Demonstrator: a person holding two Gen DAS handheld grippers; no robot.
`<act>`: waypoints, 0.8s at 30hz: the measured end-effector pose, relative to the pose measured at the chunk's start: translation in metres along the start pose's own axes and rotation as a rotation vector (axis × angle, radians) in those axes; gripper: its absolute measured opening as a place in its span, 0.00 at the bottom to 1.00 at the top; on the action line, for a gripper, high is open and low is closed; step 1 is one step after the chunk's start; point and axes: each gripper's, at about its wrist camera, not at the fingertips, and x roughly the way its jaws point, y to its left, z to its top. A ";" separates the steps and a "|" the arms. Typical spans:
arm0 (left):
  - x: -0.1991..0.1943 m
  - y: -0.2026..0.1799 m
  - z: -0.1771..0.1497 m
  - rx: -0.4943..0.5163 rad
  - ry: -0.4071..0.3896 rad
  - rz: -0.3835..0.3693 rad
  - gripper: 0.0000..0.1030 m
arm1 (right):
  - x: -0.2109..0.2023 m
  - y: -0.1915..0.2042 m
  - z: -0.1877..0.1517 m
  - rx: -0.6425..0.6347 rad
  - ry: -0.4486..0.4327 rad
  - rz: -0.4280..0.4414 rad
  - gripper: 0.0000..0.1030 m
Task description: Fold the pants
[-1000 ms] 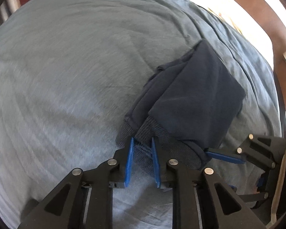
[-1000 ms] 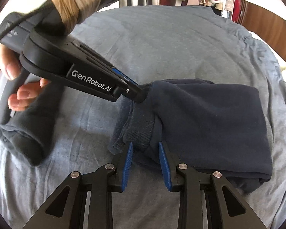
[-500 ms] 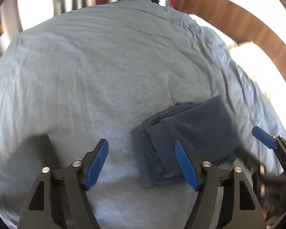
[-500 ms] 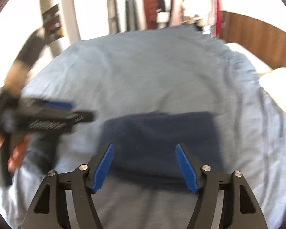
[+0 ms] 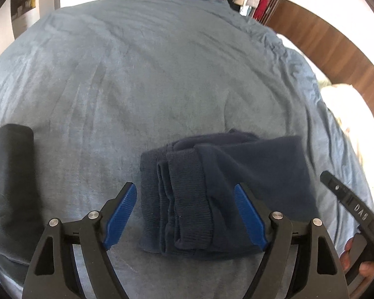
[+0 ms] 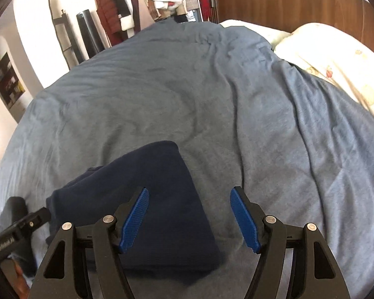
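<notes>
Bed cover (image 5: 142, 79): a wide blue-grey cover that fills most of both views, soft wrinkles, with much free surface beyond the pants and to their left in the left wrist view.
Far edge of the bed: the cover ends near hanging clothes (image 6: 117, 12) and a dark roll (image 6: 88, 32) that leans at the wall.
Headboard (image 6: 299, 2): brown wood that runs along the pillow side of the bed.
Pillow (image 6: 336, 59): cream with a small pattern, at the edge of the cover just below the headboard.
Pants (image 5: 227, 189): dark navy, folded into a compact packet that lies flat on the cover; the ribbed cuffs are stacked at its left end in the left wrist view, and its edges are quite straight.
Dark cloth (image 5: 10, 186): another dark piece on the cover, well apart from the pants, at the left border of the left wrist view.
Left gripper (image 5: 184, 216): its jaws are opening and stand wide above the cuff end; the blue pads (image 5: 121, 215) do not press the cloth.
Right gripper (image 6: 189, 220): its jaws stand apart with nothing between the pads; the left pad is over the pants, the right pad over bare cover.
</notes>
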 end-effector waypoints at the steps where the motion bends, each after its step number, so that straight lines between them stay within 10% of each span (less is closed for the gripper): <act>1: 0.004 0.002 -0.001 -0.006 0.012 -0.002 0.78 | 0.004 0.000 -0.002 0.003 0.010 -0.003 0.67; 24: 0.059 0.032 -0.003 -0.028 0.115 -0.181 0.74 | 0.066 -0.001 -0.015 -0.018 0.139 0.022 0.66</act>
